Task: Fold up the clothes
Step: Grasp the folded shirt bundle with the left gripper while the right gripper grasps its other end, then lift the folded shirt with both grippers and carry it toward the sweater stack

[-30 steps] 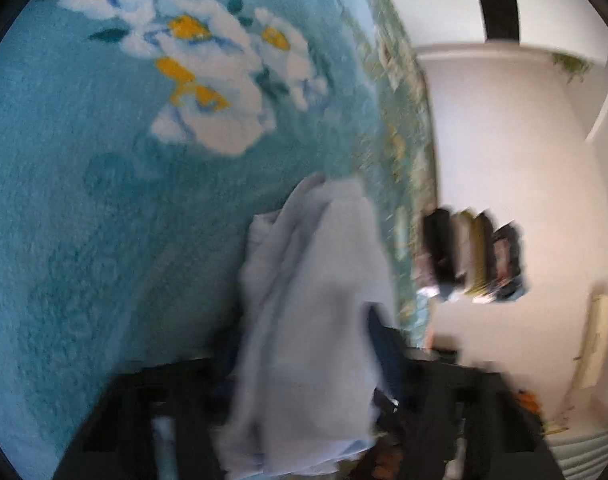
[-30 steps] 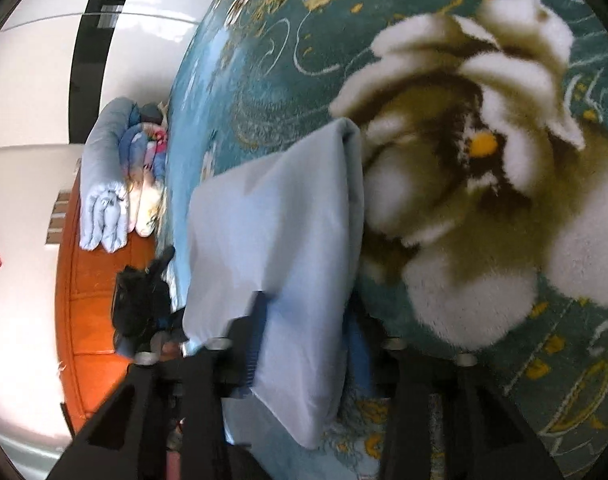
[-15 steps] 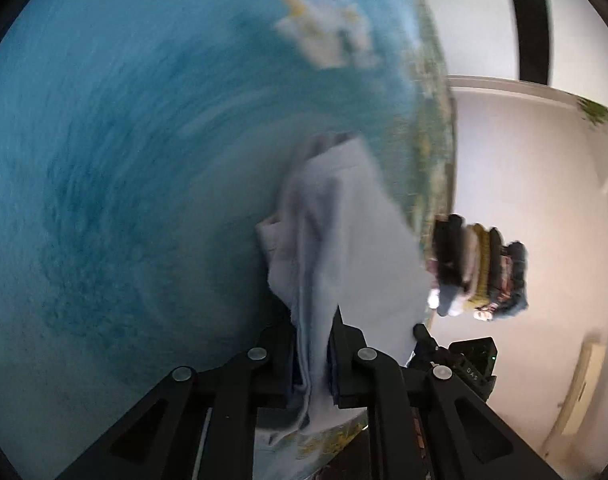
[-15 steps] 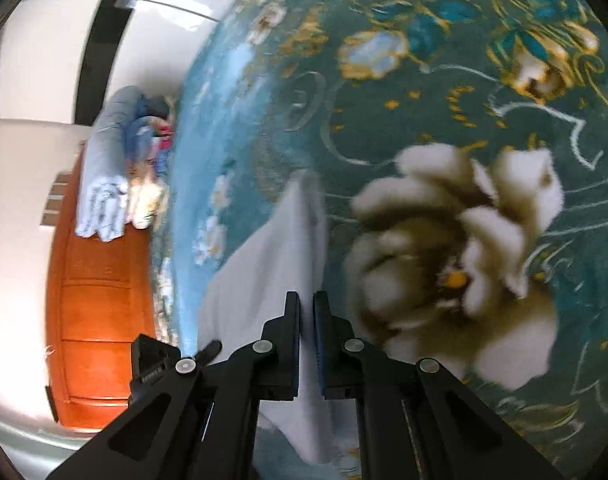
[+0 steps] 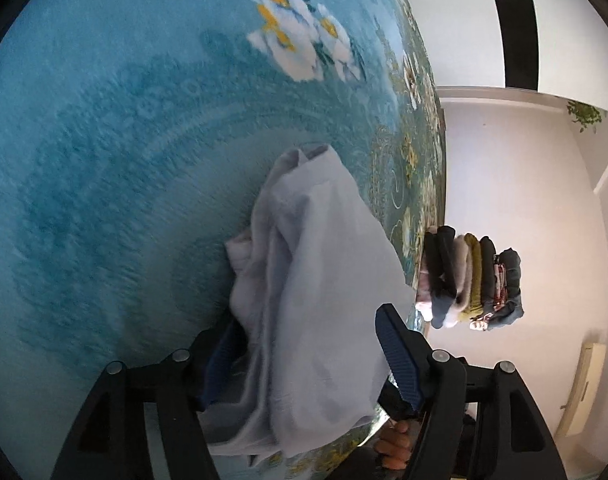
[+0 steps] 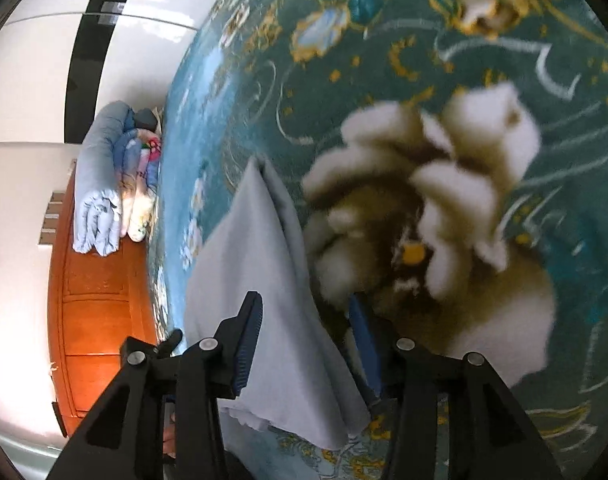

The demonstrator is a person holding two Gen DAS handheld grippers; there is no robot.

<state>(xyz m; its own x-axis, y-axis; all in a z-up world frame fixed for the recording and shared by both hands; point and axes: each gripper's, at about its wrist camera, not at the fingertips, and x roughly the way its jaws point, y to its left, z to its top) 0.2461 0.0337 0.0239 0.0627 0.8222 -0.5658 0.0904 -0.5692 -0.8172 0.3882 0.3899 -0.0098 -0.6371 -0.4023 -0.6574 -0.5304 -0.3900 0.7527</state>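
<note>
A pale blue garment (image 5: 315,288) lies bunched on the teal flowered carpet (image 5: 104,160). It also shows in the right wrist view (image 6: 260,264) as a folded flap. My left gripper (image 5: 307,356) is open, its blue-padded fingers (image 5: 397,360) spread on either side of the cloth. My right gripper (image 6: 307,336) is open too, one finger (image 6: 248,340) left of the cloth and the other (image 6: 363,344) right of it. Neither pinches the cloth.
A stack of folded dark, grey and mustard clothes (image 5: 471,276) stands at the carpet's edge by a white wall. Rolled blue and patterned bedding (image 6: 108,184) rests on an orange wooden cabinet (image 6: 96,312). A large white flower pattern (image 6: 431,216) is on the carpet.
Both grippers were shut on the garment half a second ago and have opened. The cloth has dropped and spread between the fingers.
</note>
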